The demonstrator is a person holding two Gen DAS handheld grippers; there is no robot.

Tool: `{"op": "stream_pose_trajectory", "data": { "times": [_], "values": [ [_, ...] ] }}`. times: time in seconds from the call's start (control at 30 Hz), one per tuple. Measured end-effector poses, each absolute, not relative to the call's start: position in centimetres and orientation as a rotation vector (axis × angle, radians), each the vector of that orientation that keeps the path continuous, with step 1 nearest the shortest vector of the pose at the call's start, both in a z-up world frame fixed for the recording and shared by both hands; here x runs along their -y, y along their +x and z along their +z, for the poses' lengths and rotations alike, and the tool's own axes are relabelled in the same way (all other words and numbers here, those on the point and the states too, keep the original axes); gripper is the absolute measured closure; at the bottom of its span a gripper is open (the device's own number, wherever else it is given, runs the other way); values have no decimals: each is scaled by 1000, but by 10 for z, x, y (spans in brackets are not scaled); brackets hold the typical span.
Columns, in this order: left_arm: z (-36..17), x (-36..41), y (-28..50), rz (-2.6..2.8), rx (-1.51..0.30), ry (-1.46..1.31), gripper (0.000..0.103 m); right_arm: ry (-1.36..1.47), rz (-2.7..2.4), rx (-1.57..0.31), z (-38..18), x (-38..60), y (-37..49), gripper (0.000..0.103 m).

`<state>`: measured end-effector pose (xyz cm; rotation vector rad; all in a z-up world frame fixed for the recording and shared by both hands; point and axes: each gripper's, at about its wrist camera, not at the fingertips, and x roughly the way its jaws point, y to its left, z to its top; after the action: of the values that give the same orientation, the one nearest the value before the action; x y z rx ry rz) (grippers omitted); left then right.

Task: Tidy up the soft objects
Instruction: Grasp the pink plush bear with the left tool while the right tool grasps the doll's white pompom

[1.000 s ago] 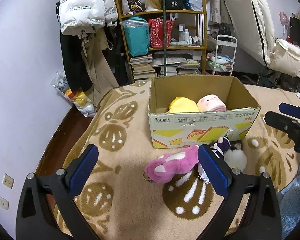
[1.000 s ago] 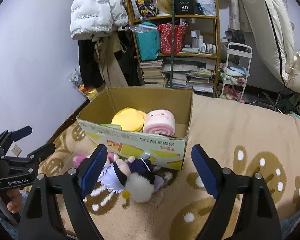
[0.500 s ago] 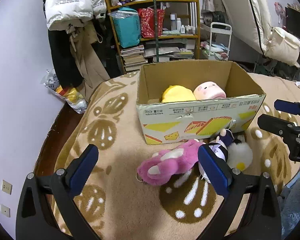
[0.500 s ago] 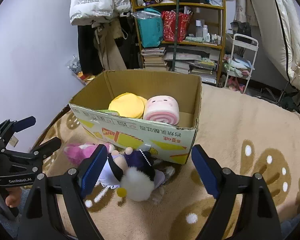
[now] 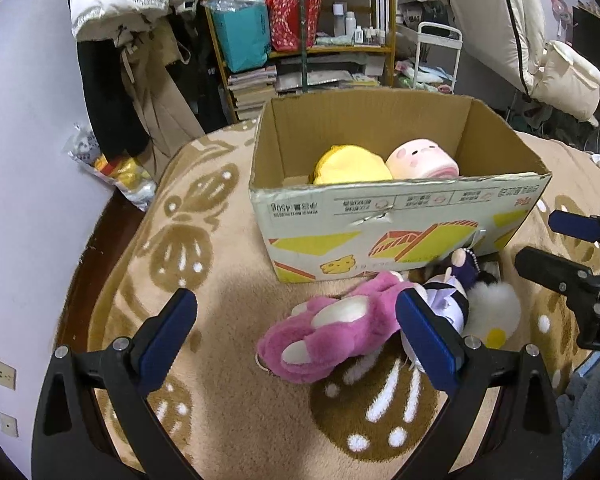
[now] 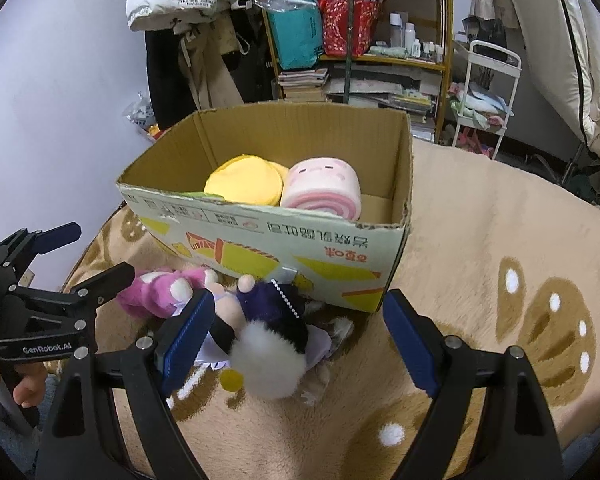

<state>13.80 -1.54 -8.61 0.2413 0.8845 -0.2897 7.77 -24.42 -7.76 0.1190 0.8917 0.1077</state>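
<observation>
While hovering wide open and empty, left gripper (image 5: 296,334) above pink plush (image 5: 332,326), right gripper (image 6: 296,334) above doll (image 6: 260,332). Both toys on blanket (image 6: 480,240), touching, against cardboard box (image 6: 284,240), likely bound inside beside yellow cushion (image 6: 246,184) and pink roll (image 6: 322,186).

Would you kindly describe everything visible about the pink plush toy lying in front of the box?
The pink plush toy looks like fuzzy magenta fabric with cream paw pads showing. It lies on its side on the beige patterned blanket, just before the cardboard box, apparently not touching it. Its far end presses against the purple-dressed doll. Neither gripper touches it; a small ring seems to hang at its near end.
</observation>
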Motion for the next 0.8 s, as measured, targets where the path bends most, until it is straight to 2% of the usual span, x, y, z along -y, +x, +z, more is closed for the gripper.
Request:
{"op": "stream_pose_trajectory", "data": {
  "times": [0.8],
  "values": [
    [-118,12,158,-327,-1014,163,5,108,134,-1050,-125,229,103,13]
  ]
}}
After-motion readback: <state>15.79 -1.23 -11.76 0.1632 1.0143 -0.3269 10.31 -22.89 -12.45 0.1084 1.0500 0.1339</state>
